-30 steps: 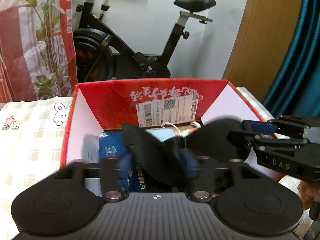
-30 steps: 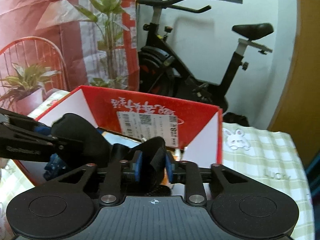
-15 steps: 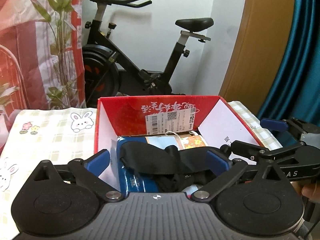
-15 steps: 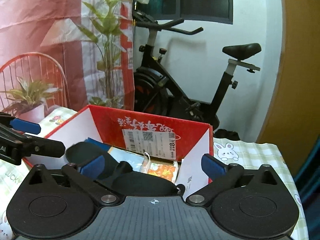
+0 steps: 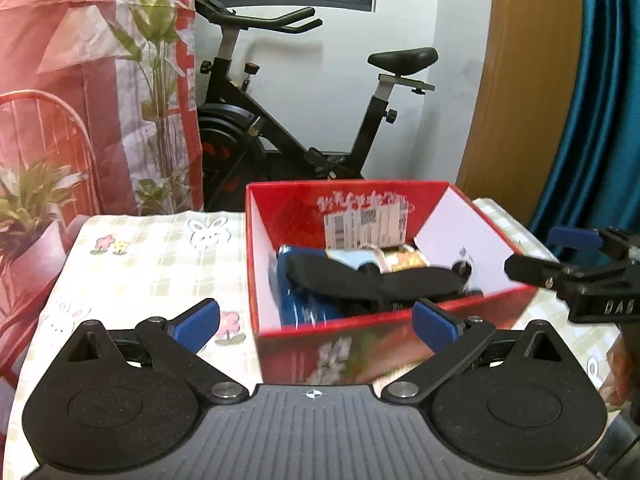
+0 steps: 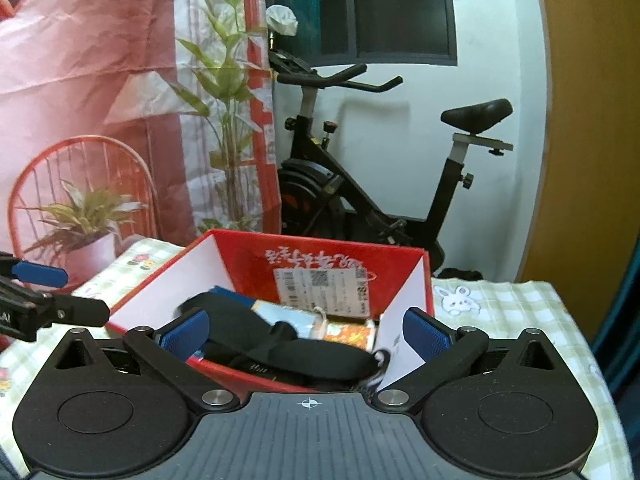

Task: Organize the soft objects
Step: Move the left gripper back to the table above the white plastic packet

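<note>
A red cardboard box (image 5: 392, 328) (image 6: 320, 256) stands on the checked tablecloth. A black soft fabric item (image 5: 372, 280) (image 6: 288, 344) lies across the top of what is in the box, over a blue pack (image 5: 304, 308) and a small orange patterned packet (image 5: 404, 260) (image 6: 350, 334). My left gripper (image 5: 316, 322) is open and empty, pulled back in front of the box. My right gripper (image 6: 306, 334) is open and empty, just short of the box's near edge. Each gripper shows at the side of the other's view.
The tablecloth (image 5: 152, 264) with rabbit and flower prints covers the table to the left of the box. A black exercise bike (image 5: 304, 128) stands behind the table. A potted plant (image 6: 86, 224) and a red chair are at the far left.
Both grippers opened and let go of the black fabric item, which now lies in the box. Both have drawn back from the box.
</note>
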{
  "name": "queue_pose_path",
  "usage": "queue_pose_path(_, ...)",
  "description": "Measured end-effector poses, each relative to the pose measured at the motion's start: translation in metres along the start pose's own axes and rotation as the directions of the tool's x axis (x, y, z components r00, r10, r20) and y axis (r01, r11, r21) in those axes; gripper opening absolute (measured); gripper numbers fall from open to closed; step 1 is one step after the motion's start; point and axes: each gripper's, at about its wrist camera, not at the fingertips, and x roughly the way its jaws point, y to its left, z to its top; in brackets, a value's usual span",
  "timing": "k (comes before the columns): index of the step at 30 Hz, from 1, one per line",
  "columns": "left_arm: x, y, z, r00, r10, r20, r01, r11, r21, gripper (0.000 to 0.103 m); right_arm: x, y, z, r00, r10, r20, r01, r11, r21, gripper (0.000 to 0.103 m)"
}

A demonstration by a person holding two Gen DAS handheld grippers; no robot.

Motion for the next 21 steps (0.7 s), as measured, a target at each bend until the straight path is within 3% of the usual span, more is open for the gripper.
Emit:
queue_pose_path(10, -0.024, 0.003, -0.063, 0.998, -0.034, -0.048, 0.033, 0.999, -0.021, 0.103, -0.041, 0.004, -0.044, 0.999, 0.004, 0.041, -0.006, 0.999, 0.041, 0.103)
queue_pose_path(15, -0.025, 0.005, -0.091, 0.994, -0.068, -0.089, 0.063, 0.996, -0.062, 0.103, -0.055, 0.008, -0.070, 1.000, 0.007, 0.014, -0.007, 1.000, 0.012, 0.103)
queue_pose_path(21, -0.012, 0.007, -0.113, 0.979, -0.139, -0.149, 0.119, 0.984, -0.134, 0.100, -0.052, 0.010, -0.095, 0.996, 0.037, -0.085, -0.036, 0.999, 0.015, 0.102)
